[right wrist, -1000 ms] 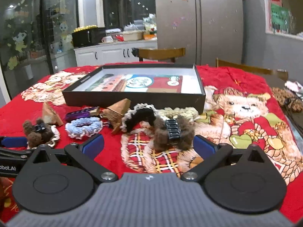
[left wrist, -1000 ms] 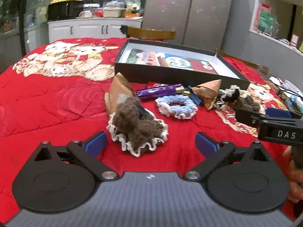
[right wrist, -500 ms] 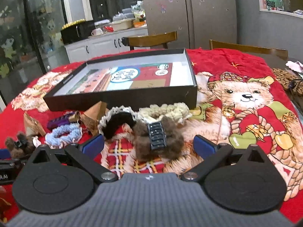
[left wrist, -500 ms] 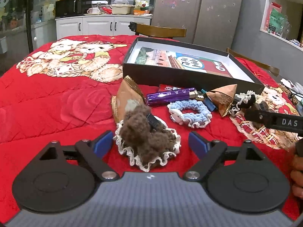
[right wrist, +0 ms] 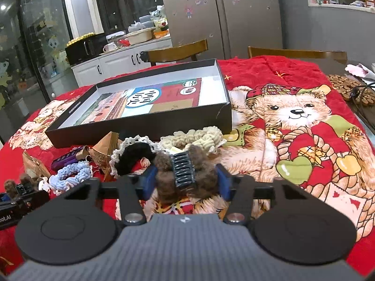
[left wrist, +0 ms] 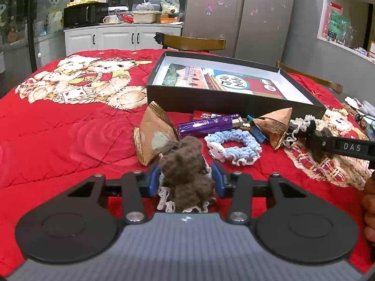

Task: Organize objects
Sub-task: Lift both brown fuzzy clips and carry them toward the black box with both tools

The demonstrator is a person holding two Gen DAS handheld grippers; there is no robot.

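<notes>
Since a second ago I've closed both sets of jaws from wide open: my left gripper (left wrist: 185, 179) now pinches the brown fuzzy hair tie with the lace edge (left wrist: 186, 175), and my right gripper (right wrist: 185, 181) squeezes the brown furry hair clip (right wrist: 184, 171), both seemingly resting on the red blanket (left wrist: 70, 135). I judge each grip is for lifting into the open black box (right wrist: 140, 126) just behind. The blue scrunchie (left wrist: 234, 144), purple lighter (left wrist: 208, 124) and paper cones (left wrist: 152, 133) crowd the way.

both wrist cameras sit low and close over the red quilt (left wrist: 70, 135), facing the open black box (left wrist: 229, 100); left views it from the left, right from the right. both share the blue scrunchie (left wrist: 234, 145).
</notes>
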